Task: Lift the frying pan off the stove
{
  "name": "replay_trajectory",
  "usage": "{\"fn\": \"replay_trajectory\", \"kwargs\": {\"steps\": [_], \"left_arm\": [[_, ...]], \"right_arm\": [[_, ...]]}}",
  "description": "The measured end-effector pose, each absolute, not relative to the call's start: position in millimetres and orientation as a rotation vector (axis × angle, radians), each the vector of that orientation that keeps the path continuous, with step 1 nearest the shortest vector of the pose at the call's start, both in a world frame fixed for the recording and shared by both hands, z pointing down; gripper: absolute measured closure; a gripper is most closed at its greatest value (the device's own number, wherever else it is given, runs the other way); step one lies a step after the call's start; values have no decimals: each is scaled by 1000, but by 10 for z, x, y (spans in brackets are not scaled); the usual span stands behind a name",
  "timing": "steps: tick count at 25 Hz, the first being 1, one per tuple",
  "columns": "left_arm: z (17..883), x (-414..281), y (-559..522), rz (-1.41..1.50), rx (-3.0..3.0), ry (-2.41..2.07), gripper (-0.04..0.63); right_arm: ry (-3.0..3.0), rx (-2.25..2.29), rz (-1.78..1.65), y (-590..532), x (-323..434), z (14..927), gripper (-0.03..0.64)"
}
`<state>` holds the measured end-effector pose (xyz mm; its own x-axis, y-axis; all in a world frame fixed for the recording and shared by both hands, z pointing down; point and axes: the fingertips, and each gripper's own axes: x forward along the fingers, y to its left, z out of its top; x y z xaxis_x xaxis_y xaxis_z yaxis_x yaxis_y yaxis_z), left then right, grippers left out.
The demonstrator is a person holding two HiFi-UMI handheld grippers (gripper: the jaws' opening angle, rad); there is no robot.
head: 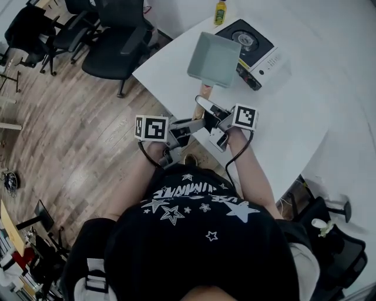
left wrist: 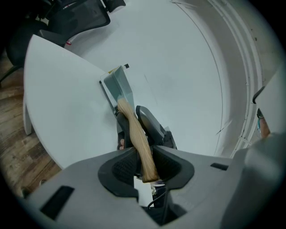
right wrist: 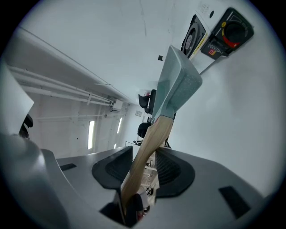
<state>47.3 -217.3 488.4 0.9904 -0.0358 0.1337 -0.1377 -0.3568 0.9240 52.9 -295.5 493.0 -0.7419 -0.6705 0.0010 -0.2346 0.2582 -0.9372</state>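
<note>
The square grey-green frying pan (head: 214, 59) sits left of the burner on the black-topped stove (head: 251, 39), its right edge overlapping the stove's near corner. I cannot tell whether it touches the table. Its wooden handle (head: 204, 94) points back toward me. My left gripper (head: 197, 124) is shut on the handle's end (left wrist: 143, 154), with the pan (left wrist: 118, 86) beyond it. My right gripper (head: 207, 109) is shut on the handle (right wrist: 147, 147) a little nearer the pan (right wrist: 178, 85), and the stove's red knob (right wrist: 230, 31) shows behind.
A yellow bottle (head: 220, 12) stands at the far table edge behind the stove. The white table (head: 294, 111) runs away to the right. Black office chairs (head: 114, 35) stand on the wooden floor to the left.
</note>
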Motion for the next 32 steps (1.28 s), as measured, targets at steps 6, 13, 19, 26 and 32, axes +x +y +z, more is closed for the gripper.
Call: {"fn": "replay_trajectory", "kwargs": {"steps": [6, 13, 19, 26, 32], "left_arm": [[4931, 338, -2179, 61, 1916, -158, 482], [4871, -48, -1890, -20, 1917, -202, 482], [4837, -236, -1668, -39, 1914, -230, 482], [4774, -342, -1479, -66, 1928, -259, 482], [4640, -679, -765, -83, 1949, -254, 480]], "right_arm": [[2150, -806, -1560, -2948, 342, 5023, 459], [2214, -751, -1539, -2655, -78, 4915, 459], [2257, -720, -1540, -2442, -302, 4890, 457], [2264, -680, -1544, -2243, -428, 4809, 457], [2294, -683, -1509, -1534, -756, 4668, 457]]}}
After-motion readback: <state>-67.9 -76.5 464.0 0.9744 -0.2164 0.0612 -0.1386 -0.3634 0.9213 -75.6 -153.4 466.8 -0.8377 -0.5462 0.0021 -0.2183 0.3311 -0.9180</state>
